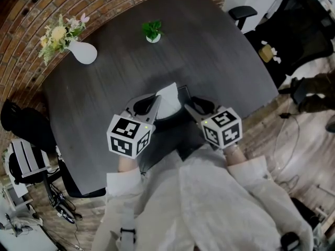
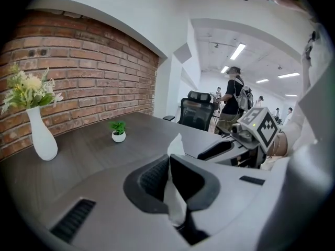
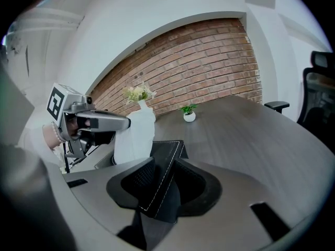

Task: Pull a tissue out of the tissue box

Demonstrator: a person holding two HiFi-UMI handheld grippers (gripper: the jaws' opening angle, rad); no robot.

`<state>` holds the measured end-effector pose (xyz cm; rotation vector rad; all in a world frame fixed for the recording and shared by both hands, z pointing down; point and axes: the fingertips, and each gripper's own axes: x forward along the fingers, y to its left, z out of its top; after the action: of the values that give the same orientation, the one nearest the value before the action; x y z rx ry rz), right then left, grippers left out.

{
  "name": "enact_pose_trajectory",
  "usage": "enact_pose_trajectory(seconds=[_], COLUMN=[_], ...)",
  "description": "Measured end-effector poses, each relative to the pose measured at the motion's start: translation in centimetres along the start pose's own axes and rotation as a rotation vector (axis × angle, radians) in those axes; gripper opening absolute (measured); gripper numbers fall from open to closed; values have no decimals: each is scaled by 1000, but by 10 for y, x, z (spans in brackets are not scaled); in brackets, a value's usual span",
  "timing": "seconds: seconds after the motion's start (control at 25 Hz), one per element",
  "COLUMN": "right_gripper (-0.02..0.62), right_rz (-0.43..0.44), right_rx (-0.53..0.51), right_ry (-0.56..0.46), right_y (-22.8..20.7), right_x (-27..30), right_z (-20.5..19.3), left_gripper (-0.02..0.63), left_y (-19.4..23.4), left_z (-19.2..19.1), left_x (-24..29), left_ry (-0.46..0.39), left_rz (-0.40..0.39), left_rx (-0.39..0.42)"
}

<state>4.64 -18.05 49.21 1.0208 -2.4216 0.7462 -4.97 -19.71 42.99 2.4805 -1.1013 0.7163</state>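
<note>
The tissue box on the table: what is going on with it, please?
A person stands at a dark table with a gripper in each hand. The right gripper is shut on an edge of the black tissue box and holds it. The left gripper is shut on a white tissue that rises from the box. The tissue looks partly pulled out, with its lower end seemingly at the box.
</note>
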Motion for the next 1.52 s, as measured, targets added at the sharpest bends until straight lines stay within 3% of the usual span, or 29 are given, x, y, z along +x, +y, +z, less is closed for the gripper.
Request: enact_pose_trajectory(seconds=[1.52], right_gripper=[120], right_rz=[-18], right_rx=[-12], right_ry=[7], right_y=[3], right_x=[-1], right_z=[3], left_gripper=[7], left_y=[7], left_z=[22], left_x=[-18], left_ry=[-96], left_rz=[24], left_rx=[-48])
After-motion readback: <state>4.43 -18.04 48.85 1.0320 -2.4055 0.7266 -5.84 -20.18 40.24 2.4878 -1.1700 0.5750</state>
